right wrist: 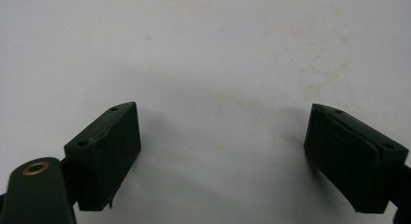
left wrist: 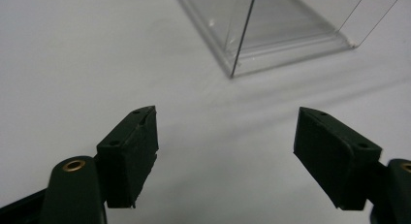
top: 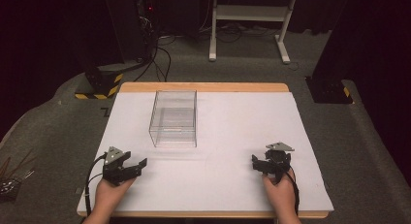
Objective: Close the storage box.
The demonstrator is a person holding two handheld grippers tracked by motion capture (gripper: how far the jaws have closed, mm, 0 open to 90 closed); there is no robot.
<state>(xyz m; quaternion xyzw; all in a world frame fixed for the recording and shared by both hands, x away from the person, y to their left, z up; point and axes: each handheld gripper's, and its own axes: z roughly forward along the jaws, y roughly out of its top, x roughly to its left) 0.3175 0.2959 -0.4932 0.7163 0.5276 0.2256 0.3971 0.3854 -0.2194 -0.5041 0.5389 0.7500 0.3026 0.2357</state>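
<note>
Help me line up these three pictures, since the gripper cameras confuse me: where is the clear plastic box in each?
High view: the clear plastic box stands left of centre on the white table cover, beyond the left gripper.
Left gripper view: the box's near corner sits at top, right of centre.
Right gripper view: not in it.
Shared landmark: the white table cover.

A clear plastic box [top: 173,118] stands left of centre on the white desk [top: 232,136]; a white frame [top: 252,20] stands at top.

Left gripper [top: 138,165]: held in left hand [top: 110,192], jaws wide apart, empty. Right gripper [top: 258,162]: held in right hand [top: 281,190], jaws wide apart, empty.
</note>
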